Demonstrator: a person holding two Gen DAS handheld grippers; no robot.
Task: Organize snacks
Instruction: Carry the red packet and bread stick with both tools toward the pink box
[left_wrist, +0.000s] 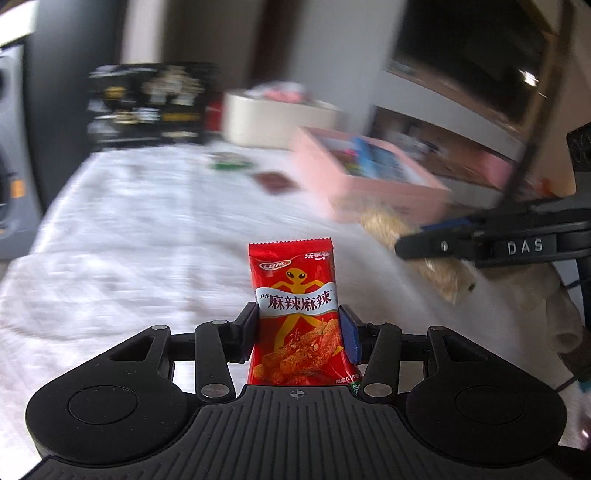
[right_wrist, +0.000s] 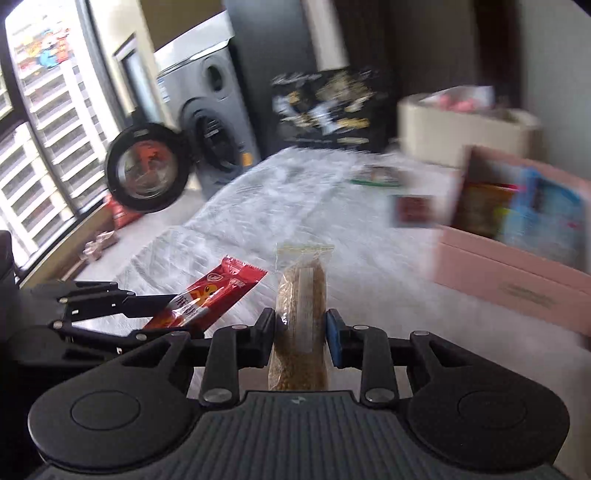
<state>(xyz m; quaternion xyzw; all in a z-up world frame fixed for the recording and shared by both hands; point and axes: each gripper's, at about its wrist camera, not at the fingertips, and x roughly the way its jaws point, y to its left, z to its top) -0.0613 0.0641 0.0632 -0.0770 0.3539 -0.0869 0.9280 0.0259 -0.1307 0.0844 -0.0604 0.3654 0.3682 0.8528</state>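
My left gripper (left_wrist: 298, 325) is shut on a red spicy-snack packet (left_wrist: 297, 314) and holds it upright above the white tablecloth (left_wrist: 147, 229). My right gripper (right_wrist: 300, 332) is shut on a clear-wrapped brown grain bar (right_wrist: 301, 314). The right gripper shows in the left wrist view (left_wrist: 417, 245) at the right, with the grain bar (left_wrist: 384, 225) in it. The left gripper (right_wrist: 155, 306) and its red packet (right_wrist: 214, 291) show at the left of the right wrist view. A pink box (left_wrist: 373, 173) holding several snacks stands at the right, also in the right wrist view (right_wrist: 517, 273).
A cream container (left_wrist: 277, 118) and a black bag (left_wrist: 147, 103) stand at the table's far end. A green packet (left_wrist: 231, 161) and a dark red packet (left_wrist: 275, 181) lie on the cloth. A grey washing machine (right_wrist: 210, 122) and a window are at the left.
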